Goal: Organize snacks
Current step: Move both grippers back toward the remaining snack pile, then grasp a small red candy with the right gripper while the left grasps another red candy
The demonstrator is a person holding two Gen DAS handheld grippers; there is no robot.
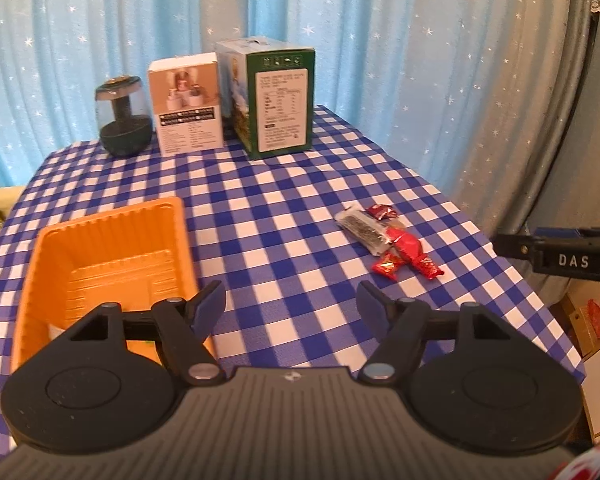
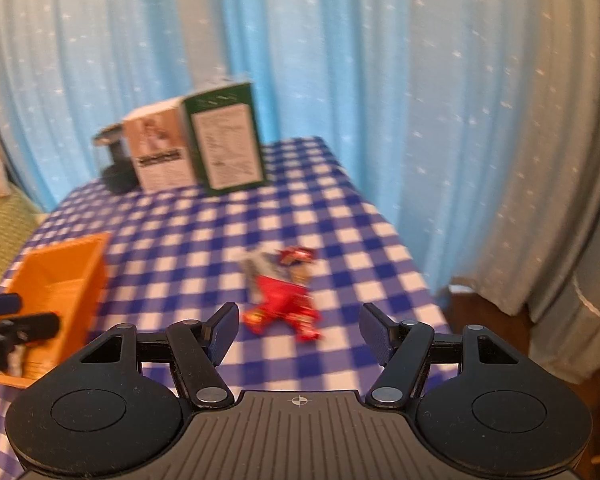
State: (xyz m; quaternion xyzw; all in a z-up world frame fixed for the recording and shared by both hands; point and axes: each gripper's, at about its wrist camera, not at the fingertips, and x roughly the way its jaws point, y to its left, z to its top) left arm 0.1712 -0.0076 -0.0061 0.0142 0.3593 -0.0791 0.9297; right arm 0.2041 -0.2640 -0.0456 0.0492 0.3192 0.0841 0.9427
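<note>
A small pile of wrapped snacks (image 1: pixel 395 242) lies on the checked tablecloth at the right: red wrappers and one clear speckled bar (image 1: pixel 361 229). An orange plastic tray (image 1: pixel 80 240) sits at the left. My left gripper (image 1: pixel 292 300) is open and empty, above the cloth between tray and pile. In the blurred right wrist view my right gripper (image 2: pixel 298 330) is open and empty, just short of the snack pile (image 2: pixel 286 304). The tray (image 2: pixel 96 248) shows at its left. The right gripper's body (image 1: pixel 563 258) enters the left wrist view at the right edge.
At the table's back stand a dark glass jar (image 1: pixel 122 120), a white box (image 1: pixel 188 104) and a green box (image 1: pixel 280 100). Blue starred curtains hang behind. The table edge (image 1: pixel 539 300) drops off at the right. The left gripper (image 2: pixel 12 330) shows beside the tray.
</note>
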